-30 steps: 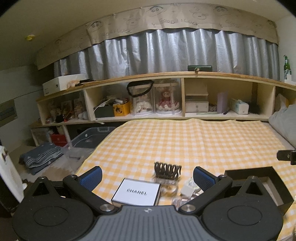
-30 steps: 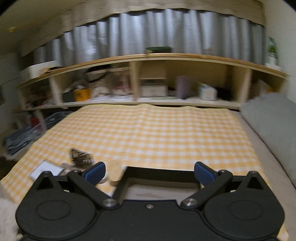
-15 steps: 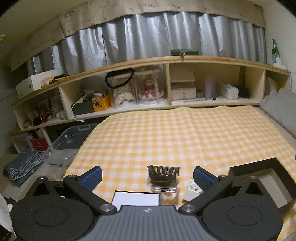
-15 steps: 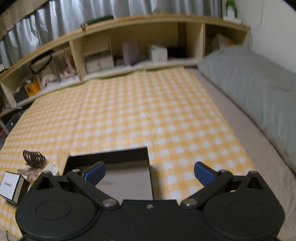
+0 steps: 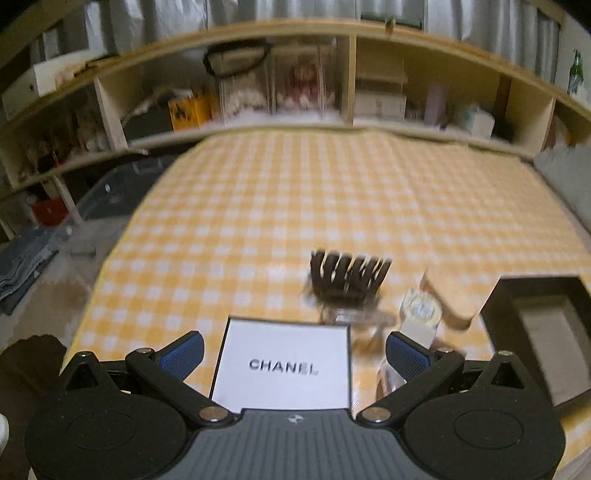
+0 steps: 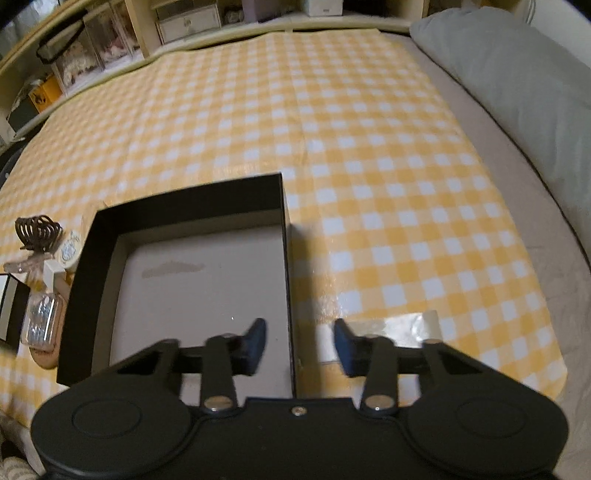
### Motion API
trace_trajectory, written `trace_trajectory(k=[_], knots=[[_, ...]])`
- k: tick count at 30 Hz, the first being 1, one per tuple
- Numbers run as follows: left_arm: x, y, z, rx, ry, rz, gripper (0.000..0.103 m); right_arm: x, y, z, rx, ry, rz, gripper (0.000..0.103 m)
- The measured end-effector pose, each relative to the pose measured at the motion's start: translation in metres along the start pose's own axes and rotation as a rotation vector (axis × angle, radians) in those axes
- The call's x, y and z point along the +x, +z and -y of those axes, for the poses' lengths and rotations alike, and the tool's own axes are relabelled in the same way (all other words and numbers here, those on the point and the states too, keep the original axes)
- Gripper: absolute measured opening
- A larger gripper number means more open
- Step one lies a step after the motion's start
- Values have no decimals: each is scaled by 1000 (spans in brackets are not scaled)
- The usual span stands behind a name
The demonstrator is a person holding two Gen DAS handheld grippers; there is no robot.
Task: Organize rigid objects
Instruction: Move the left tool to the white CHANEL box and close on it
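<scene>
Left gripper (image 5: 293, 350) has its jaws spread wide, nothing pinched; its 2 blue pads stand either side of the white CHANEL box (image 5: 282, 365), clear of its edges, with the box lying flat on the yellow checked cloth (image 5: 332, 206) right in front of the tool. Just beyond the box sits a dark claw hair clip (image 5: 349, 275), teeth up, blurred. To the right of the clip lie a small round tin with a patterned lid (image 5: 421, 308) and a tan wooden piece (image 5: 448, 299), close together; whether they touch is unclear from the blur. A clear glass bottle (image 6: 40, 323) lies beside the black box's left wall in the right wrist view. Right gripper (image 6: 299, 341) straddles the right wall of the open black box (image 6: 85, 258): left pad over the box's grey floor, right pad outside over the cloth. Its jaws have just been closing, with that wall between them, but gaps show on both sides of the wall, so no grip yet. The black box looks empty inside, only a faint smear on its floor. A strip of clear tape (image 6: 402, 328) lies on the cloth just beyond the right pad. A grey pillow (image 6: 517, 74) lies along the right side, and wooden shelves (image 5: 369, 33) with clutter run along the far end of the cloth.
</scene>
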State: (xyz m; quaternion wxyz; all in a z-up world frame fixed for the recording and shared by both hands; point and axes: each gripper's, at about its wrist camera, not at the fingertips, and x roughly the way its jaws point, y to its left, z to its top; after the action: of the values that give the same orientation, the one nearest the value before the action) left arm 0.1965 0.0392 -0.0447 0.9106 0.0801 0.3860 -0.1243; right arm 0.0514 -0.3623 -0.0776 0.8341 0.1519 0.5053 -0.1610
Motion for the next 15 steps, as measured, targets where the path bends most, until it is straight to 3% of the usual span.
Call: trace_trajectory(k=[2,7,11,15], knots=[[9,-2,-2,6,1,-26,103,2,-1,0,1,-9,-8,19],[27,-8,-16,-47,0,-101,103,4,3,-3,-1,2,-15,9],[30,-16,-18,-124,-16,-169,103,6,4,-7,-18,-4,-15,7],[36,-23,1,-86,-31,-216,103,9,5,-8,-28,-5,-20,7]])
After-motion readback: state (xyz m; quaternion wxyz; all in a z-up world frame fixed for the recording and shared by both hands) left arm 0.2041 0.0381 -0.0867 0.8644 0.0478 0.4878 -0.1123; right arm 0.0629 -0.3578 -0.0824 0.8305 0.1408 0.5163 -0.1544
